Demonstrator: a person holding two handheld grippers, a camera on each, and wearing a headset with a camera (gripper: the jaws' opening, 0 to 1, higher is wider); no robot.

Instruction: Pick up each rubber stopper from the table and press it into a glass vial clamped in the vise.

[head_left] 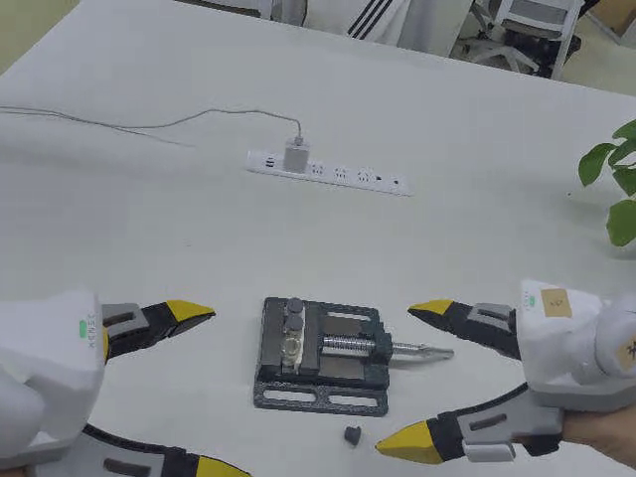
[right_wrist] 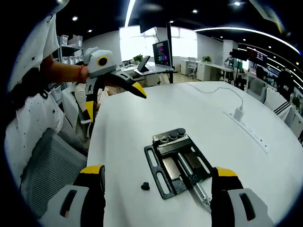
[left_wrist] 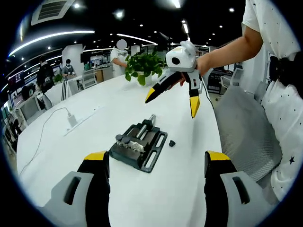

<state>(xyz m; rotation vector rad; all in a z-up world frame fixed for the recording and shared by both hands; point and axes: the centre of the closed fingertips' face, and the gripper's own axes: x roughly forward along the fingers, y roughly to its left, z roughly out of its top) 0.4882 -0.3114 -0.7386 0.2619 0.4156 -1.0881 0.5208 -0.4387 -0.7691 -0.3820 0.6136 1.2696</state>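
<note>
**Both claws spread wide and empty, one on each side of the vise**

The vise [head_left: 323, 355] sits on the white table [head_left: 149, 229] between the two grippers. The left gripper [head_left: 204, 393] hangs to the left of the vise, clear of the tabletop. Its yellow-tipped jaws are spread wide and point in toward the vise, with nothing between them. The right gripper [head_left: 409, 378] mirrors it to the right of the vise, also raised, with its jaws just as far apart and empty. In the left gripper view, the right gripper is beyond the vise, gripped in a hand [left_wrist: 203, 64] with a bare forearm reaching in from the person's side, and its jaws slant down toward the table. In the right gripper view, the left gripper is likewise held high beyond the vise, tips angled downward.

Three vials [head_left: 292, 326] stand in a row in the vise, at the end away from its handle [head_left: 422, 350]. The handle sticks out toward the right gripper. Two vials are topped with dark plugs. The third, nearest the person, looks open at the mouth.

One loose stopper [head_left: 352, 434] lies on the table just in front of the vise, near its front right corner. It is closer to the right gripper's lower jaw than to the left gripper, and touches neither.

Well behind the vise lies a power strip [head_left: 328, 171] with a charger [head_left: 296, 155] plugged in. A plant [head_left: 616, 179] stands far off to the right of the vise.
</note>
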